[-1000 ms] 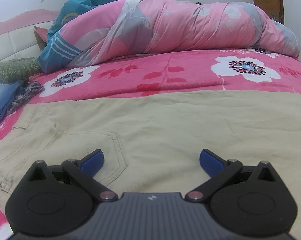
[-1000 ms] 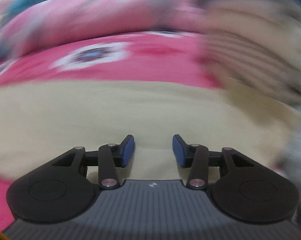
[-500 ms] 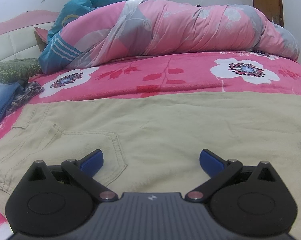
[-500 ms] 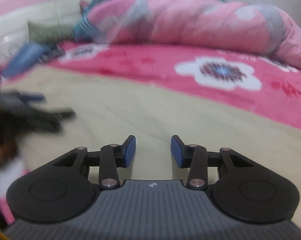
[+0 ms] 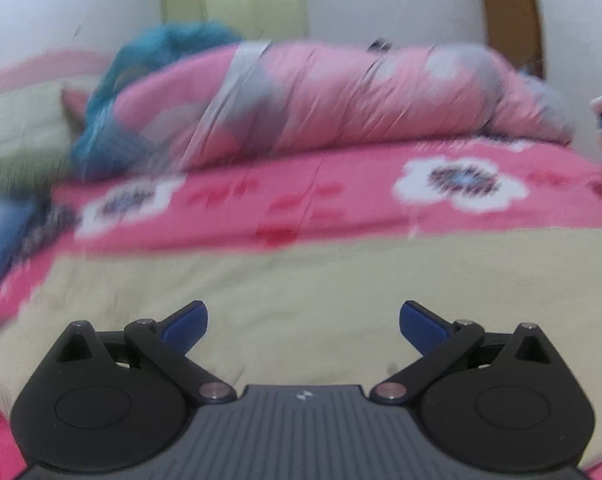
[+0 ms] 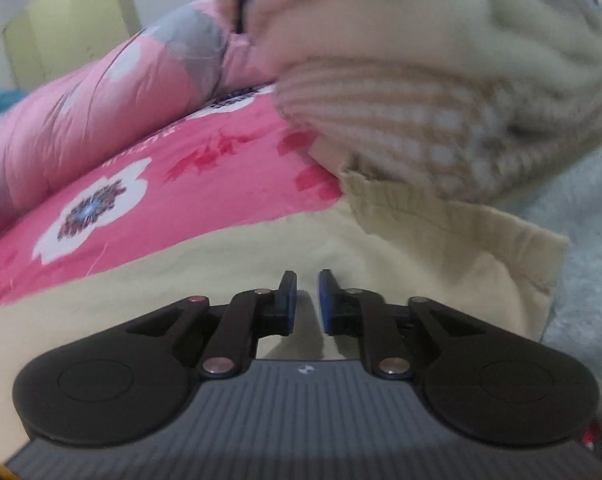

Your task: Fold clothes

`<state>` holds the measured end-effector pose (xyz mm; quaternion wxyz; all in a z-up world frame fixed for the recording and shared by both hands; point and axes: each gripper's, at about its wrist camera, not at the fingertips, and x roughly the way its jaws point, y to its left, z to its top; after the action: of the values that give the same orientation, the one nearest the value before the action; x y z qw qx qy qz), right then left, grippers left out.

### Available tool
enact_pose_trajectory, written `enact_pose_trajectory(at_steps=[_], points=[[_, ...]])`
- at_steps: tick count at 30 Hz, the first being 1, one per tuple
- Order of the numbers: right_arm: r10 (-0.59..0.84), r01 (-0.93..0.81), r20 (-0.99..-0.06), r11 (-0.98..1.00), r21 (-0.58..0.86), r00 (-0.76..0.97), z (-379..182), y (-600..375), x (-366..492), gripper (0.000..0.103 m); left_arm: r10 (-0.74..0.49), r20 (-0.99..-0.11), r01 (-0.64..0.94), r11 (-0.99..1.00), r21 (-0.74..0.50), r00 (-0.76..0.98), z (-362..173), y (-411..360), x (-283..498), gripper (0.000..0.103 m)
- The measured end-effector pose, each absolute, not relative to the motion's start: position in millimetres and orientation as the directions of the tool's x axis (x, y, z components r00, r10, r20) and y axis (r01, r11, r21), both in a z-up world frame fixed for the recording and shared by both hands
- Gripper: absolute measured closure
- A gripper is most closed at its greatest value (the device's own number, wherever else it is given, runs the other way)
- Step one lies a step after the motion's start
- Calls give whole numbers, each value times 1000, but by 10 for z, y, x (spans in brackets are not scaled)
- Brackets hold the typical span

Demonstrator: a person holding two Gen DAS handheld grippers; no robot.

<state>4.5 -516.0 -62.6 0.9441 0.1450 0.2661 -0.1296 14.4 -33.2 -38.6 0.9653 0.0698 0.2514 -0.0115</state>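
On the bed, seen from the left wrist camera, a pair of beige trousers lies flat over the pink flowered sheet, with its long axis going from left to right across the picture. The left gripper hovers above the cloth, at the near edge of it. Its jaws stand wide apart, and nothing is between them; the blue pads do not touch the fabric, as far as the blur lets me judge. Behind the trousers a rolled pink quilt lies along the far side of the bed, and some blue clothing is at the left edge.

From the right wrist camera, the same trousers fill the space under and ahead of the right gripper. One end of the trousers, with a stitched hem, lies ahead and to the right of the jaws, near them, so I judge that this hand is the nearer one for taking that end and carrying it over toward the other end. The jaws have just been closing and now stand almost together, with only a narrow gap; no cloth is visibly pinched between the pads. Above the hem hangs a knitted sleeve with beige and white stripes.
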Motion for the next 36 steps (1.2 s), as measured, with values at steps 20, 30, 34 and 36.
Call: enact_pose_trajectory(at_steps=[20, 30, 34, 36], points=[[-108, 104, -511, 994, -38, 853, -378, -4871, 118, 75, -159, -694, 250, 968, 31, 703, -805, -1292, 869, 0], [-273, 349, -567, 937, 27, 777, -514, -5249, -402, 65, -176, -680, 253, 967, 15, 712, -807, -1246, 855, 0], [-106, 344, -486, 834, 432, 868, -508, -5512, -965, 56, -181, -670, 253, 967, 10, 720, -821, -1237, 838, 0], [-90, 371, -482, 763, 529, 872, -588, -5539, -1157, 55, -183, -669, 254, 967, 9, 720, -823, -1233, 835, 0]])
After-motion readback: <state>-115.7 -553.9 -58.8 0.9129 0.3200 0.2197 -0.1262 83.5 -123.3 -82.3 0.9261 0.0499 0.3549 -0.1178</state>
